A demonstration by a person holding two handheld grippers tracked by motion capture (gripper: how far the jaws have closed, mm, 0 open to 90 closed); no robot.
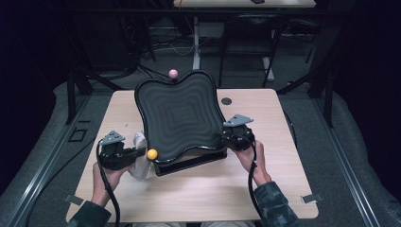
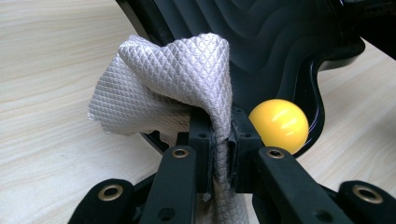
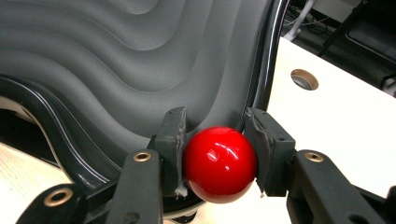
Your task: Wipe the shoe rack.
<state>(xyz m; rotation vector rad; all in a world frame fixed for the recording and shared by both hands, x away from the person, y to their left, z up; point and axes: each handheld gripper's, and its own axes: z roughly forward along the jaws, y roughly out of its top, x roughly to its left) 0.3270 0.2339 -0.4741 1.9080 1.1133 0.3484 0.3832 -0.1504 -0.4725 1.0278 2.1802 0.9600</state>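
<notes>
Wooden table [image 1: 198, 198] bears a wavy tray [image 1: 179, 116]; left tool [image 2: 219, 154] pinches cloth [image 2: 177, 79], right tool [image 3: 217, 144] clamps red ball [image 3: 219, 163].

pretty dark room here, grey carpet floor [image 1: 331, 156], light wood table [image 1: 265, 189] with a round cable hole [image 1: 226, 101], another desk [image 1: 243, 4] behind on white legs, black frame rails [image 1: 71, 94] around.

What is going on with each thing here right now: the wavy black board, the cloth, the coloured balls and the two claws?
Wavy black board: tilted up on the table.
Cloth: crumpled, pinched in left gripper.
Red ball: clamped in right gripper.
Yellow ball: free, at board's corner.
Pink ball: free, at top edge.
</notes>
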